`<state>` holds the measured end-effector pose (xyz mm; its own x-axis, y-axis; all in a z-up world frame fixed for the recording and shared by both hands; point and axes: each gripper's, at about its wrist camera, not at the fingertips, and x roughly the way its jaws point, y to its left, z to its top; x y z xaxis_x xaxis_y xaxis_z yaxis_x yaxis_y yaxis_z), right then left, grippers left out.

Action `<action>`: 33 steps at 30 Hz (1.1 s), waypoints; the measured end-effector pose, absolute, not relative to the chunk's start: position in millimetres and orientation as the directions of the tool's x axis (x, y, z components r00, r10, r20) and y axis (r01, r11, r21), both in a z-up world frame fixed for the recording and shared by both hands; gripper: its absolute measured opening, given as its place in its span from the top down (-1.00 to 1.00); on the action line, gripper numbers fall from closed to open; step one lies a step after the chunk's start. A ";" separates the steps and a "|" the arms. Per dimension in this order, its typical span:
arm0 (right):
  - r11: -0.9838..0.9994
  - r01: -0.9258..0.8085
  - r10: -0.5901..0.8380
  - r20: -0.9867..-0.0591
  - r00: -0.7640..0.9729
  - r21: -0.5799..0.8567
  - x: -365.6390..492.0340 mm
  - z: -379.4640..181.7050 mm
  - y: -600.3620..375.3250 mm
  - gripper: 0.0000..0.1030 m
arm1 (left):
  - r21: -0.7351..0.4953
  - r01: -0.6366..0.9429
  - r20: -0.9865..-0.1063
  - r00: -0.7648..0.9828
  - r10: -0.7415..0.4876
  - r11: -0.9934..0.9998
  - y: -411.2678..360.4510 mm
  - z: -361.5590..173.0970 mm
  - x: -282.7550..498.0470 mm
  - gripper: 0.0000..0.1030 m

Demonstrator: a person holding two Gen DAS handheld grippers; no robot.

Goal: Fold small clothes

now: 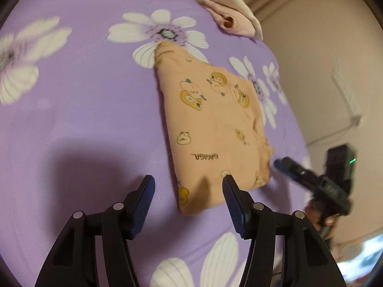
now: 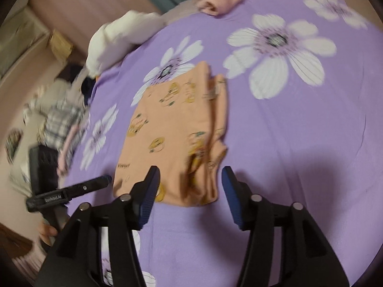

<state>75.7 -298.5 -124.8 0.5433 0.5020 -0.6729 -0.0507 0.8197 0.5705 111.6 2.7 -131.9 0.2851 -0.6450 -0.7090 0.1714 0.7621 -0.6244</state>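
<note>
A small peach garment with cartoon prints lies folded flat on the purple flowered bedsheet. My left gripper is open and empty, hovering over the garment's near edge. My right gripper is open and empty, just above the garment at its near end. In the left wrist view the right gripper shows at the garment's right corner. In the right wrist view the left gripper shows beside the garment's left corner.
A pink folded garment lies at the far edge of the bed, also in the right wrist view. A white cloth and plaid clothes lie off the bed's left side. A beige wall is beyond the bed.
</note>
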 end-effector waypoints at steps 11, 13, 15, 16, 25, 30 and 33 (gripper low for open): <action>0.687 0.051 0.605 -0.609 0.514 0.725 103.4 -151.0 -315.7 -0.20 | -0.811 0.034 -0.562 0.228 -0.795 0.584 7.9 -160.3 148.8 -0.10; 0.683 0.041 0.615 -0.604 0.507 0.729 109.8 -151.8 -313.0 -0.20 | -0.812 0.035 -0.561 0.228 -0.796 0.582 5.1 -160.9 154.1 -0.10; 0.681 0.033 0.623 -0.603 0.497 0.731 116.7 -152.8 -307.8 -0.20 | -0.812 0.037 -0.560 0.227 -0.797 0.582 2.6 -161.5 159.2 -0.10; 0.681 0.030 0.627 -0.603 0.493 0.732 121.2 -154.5 -308.6 -0.20 | -0.813 0.039 -0.559 0.225 -0.798 0.580 1.8 -161.8 161.5 -0.10; 0.670 -0.014 0.658 -0.586 0.473 0.742 145.0 -161.4 -293.0 -0.18 | -0.815 0.061 -0.557 0.192 -0.808 0.576 -18.2 -165.9 180.8 -0.10; 0.675 -0.019 0.655 -0.588 0.474 0.737 153.7 -163.4 -287.6 -0.06 | -0.817 0.064 -0.553 0.193 -0.811 0.572 -21.7 -168.2 186.1 -0.10; 0.686 -0.019 0.646 -0.597 0.476 0.727 158.6 -164.1 -284.0 0.04 | -0.811 0.067 -0.560 0.196 -0.805 0.581 -25.7 -168.0 189.1 -0.10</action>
